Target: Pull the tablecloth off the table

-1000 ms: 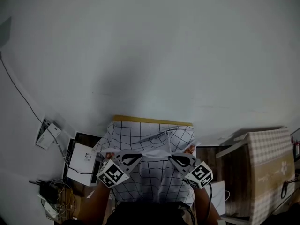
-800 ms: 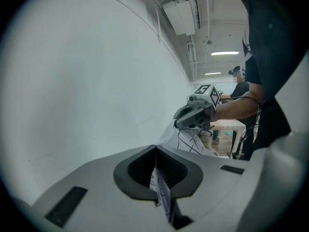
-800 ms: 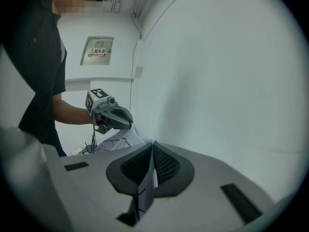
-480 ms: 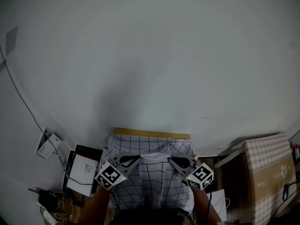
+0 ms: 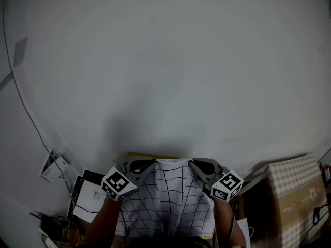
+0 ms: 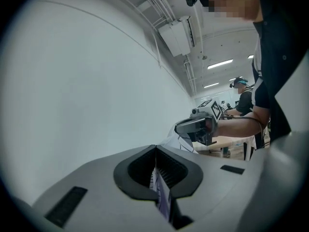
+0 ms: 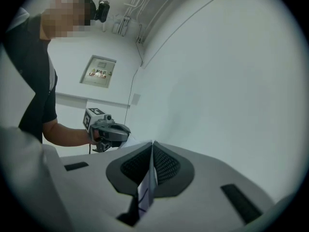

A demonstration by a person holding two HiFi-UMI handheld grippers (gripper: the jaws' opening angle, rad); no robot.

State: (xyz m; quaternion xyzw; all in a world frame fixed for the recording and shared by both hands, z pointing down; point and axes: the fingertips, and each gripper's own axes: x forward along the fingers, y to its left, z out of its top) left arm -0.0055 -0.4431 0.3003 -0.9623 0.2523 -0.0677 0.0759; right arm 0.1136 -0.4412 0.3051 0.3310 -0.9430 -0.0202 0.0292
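Observation:
In the head view the white tablecloth point(image 5: 170, 195) with its black grid hangs as a sheet between my two grippers, held up in front of the pale wall. My left gripper point(image 5: 153, 163) is shut on its upper left edge and my right gripper point(image 5: 191, 162) on its upper right edge. A strip of the yellow table edge point(image 5: 135, 155) shows behind the left gripper. In the left gripper view the jaws point(image 6: 156, 150) pinch a fold of cloth point(image 6: 160, 190), with the right gripper point(image 6: 197, 127) beyond. In the right gripper view the jaws point(image 7: 152, 145) clamp cloth point(image 7: 145, 192), and the left gripper point(image 7: 109, 132) is opposite.
A cardboard box with a checked cover point(image 5: 296, 190) stands at the right. On the floor at the left lie a white box on a dark tray point(image 5: 92, 198), a small white device point(image 5: 53, 165) and tangled cables point(image 5: 54, 226). A bare wall fills the front.
Both grippers have gone up and forward with the cloth. It was bunched over the tabletop and now hangs as a lifted sheet that hides most of the table.

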